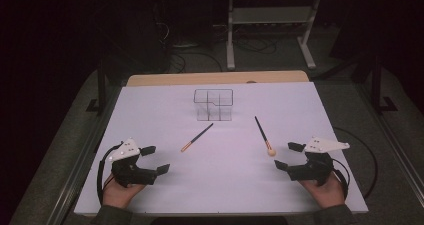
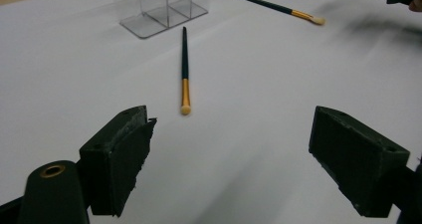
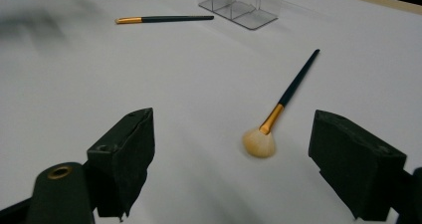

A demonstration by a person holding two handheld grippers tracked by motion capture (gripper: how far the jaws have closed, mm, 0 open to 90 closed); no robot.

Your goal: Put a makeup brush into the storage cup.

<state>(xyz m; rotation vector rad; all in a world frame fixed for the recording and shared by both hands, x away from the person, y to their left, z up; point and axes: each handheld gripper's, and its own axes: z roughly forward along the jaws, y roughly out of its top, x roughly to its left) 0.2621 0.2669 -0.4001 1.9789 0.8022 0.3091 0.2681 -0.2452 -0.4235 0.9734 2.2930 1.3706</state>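
Observation:
Two makeup brushes lie on the white table [image 1: 220, 185]. The thin brush [image 1: 196, 137] [image 2: 184, 69] [image 3: 164, 19] has a dark handle and gold ferrule and lies left of centre. The fan brush [image 1: 263, 135] [image 3: 278, 112] [image 2: 281, 8] with pale bristles lies right of centre. A clear plastic organizer [image 1: 214, 105] [image 2: 159, 7] [image 3: 244, 5] with compartments stands at the back. My left gripper [image 1: 156, 159] [image 2: 229, 159] rests open near the front left, with nothing between its jaws. My right gripper [image 1: 286, 155] [image 3: 231, 164] stands open at the front right, just short of the fan brush's bristles.
A wooden strip [image 1: 217, 78] borders the table's far edge. Beyond it stand a metal frame [image 1: 270, 30] and cables on a dark floor. Black cables [image 1: 367, 160] trail from the grippers near the table's sides.

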